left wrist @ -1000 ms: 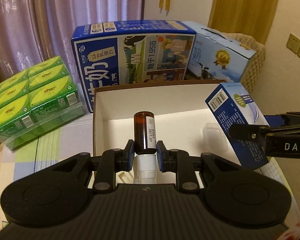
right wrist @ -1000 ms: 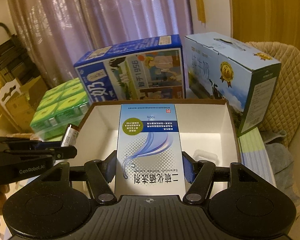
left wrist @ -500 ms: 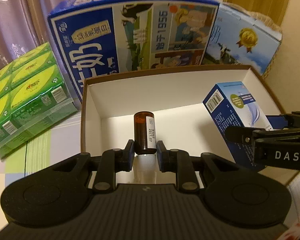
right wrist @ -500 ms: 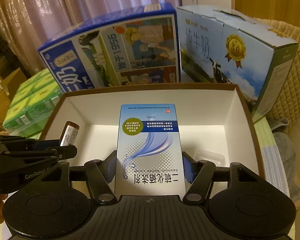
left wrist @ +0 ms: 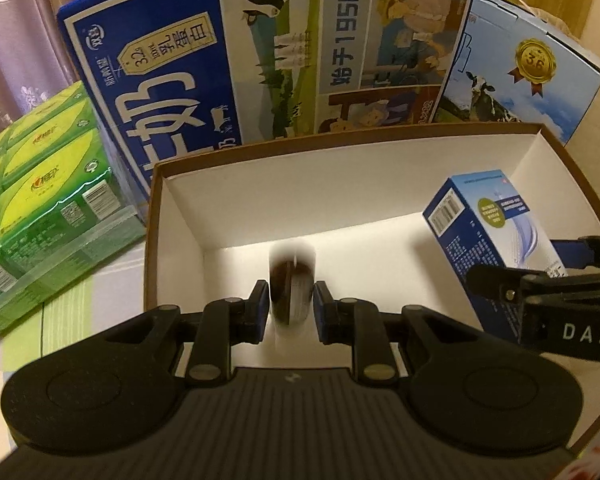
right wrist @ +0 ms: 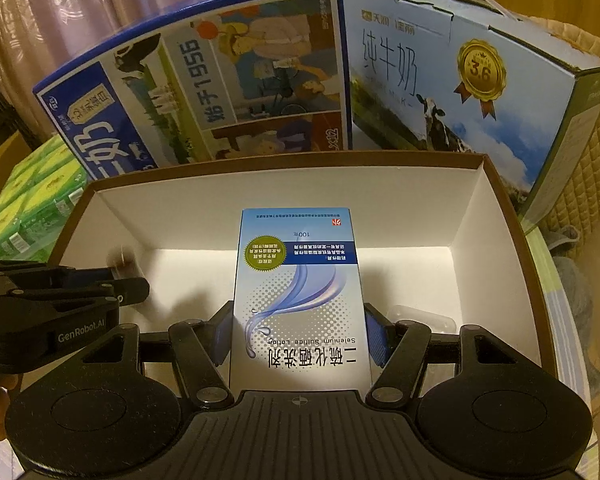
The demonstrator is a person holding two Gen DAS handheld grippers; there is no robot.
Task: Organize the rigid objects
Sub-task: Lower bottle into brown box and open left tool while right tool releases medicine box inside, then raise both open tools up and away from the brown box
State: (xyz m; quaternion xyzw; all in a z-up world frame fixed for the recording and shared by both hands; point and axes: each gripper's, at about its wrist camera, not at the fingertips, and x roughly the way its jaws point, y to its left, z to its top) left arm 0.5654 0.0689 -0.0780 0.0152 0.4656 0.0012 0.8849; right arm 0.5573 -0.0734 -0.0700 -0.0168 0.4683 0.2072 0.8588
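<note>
A brown glass bottle with a white label shows as a blur between the pads of my left gripper. The jaws are opening, and a thin gap shows on each side of the bottle. It hangs over the left part of an open carton with white walls and a brown rim. In the right wrist view the bottle is a smear at the left gripper's tips. My right gripper is shut on a blue-and-white lotion box, held over the carton's middle. The lotion box is tilted in the left wrist view.
A dark blue milk case and a light blue one stand right behind the carton. Green drink packs sit to its left. A clear plastic blister lies on the carton floor at the right. A quilted seat is further right.
Both grippers have come down and forward over the carton. The left jaws have parted a little, and the bottle, sharp before, is now blurred and lower between them.
</note>
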